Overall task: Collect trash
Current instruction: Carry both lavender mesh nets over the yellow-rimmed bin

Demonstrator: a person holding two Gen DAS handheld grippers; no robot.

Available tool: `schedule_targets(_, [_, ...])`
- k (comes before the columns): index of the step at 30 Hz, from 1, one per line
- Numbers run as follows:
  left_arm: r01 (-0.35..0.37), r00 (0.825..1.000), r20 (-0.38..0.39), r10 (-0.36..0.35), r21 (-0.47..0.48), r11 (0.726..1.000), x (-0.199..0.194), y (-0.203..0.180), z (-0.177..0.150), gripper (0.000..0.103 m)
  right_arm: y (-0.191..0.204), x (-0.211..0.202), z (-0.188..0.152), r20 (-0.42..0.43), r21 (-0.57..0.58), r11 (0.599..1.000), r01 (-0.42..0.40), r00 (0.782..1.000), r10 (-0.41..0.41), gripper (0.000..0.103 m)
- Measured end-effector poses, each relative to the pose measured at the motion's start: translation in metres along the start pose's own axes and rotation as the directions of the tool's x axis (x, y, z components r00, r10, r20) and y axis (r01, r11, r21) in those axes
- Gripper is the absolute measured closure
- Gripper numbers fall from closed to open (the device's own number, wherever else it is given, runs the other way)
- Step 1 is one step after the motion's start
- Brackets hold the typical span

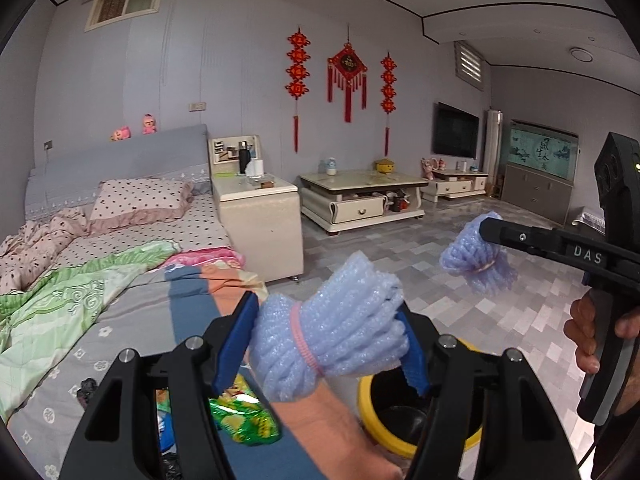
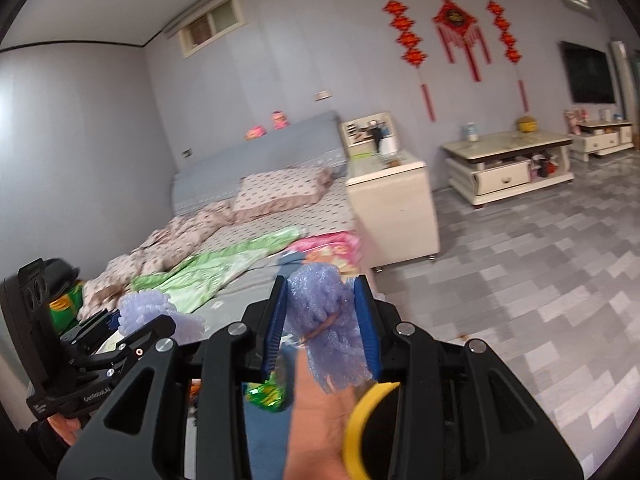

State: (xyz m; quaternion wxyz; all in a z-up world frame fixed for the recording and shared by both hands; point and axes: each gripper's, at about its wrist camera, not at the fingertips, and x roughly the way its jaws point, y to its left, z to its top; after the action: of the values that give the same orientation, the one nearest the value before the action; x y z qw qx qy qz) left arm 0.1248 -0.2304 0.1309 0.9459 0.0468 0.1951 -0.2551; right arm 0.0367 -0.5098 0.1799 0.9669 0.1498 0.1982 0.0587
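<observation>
My left gripper [image 1: 328,344] is shut on a pale blue foam-net bundle [image 1: 340,320] tied with a pink band. It is held above the bed edge, beside a yellow-rimmed black bin [image 1: 384,428]. My right gripper [image 2: 324,320] is shut on a second blue foam-net bundle [image 2: 328,320], which also shows in the left wrist view [image 1: 476,256]. The bin rim [image 2: 360,428] lies just below the right gripper. A green snack wrapper [image 1: 244,420] lies on the bed below the left gripper; it also shows in the right wrist view [image 2: 268,394].
The bed [image 1: 132,312] with a grey cover, green quilt and dotted pillow fills the left. A cream bedside cabinet [image 1: 260,220], a coffee table [image 1: 364,196] and a TV stand [image 1: 456,184] stand along the wall. Grey tiled floor [image 1: 460,320] is on the right.
</observation>
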Motion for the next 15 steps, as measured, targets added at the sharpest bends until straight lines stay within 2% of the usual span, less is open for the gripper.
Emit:
schedule_targets(6, [0.054,0.998,-0.042,-0.054,0.006,0.999,0.043,-0.029,0.001,0.042,-0.05,-0.006,0.002,-0.003,0.05,0.995,0.086,0.996,-0.086,0.07])
schedule_targets(12, [0.1,0.988,-0.12,-0.099,0.007,0.995,0.094,-0.045,-0.024,0.041,-0.098,0.011,-0.016,-0.055,0.11,0.982,0.152,0.988,-0.147,0.07])
schedule_targets(15, [0.122,0.978,-0.173,-0.12,0.005,0.992,0.121,-0.054,-0.04,0.041,-0.116,0.027,-0.031,-0.094,0.142,0.974,0.179,0.982,-0.167,0.07])
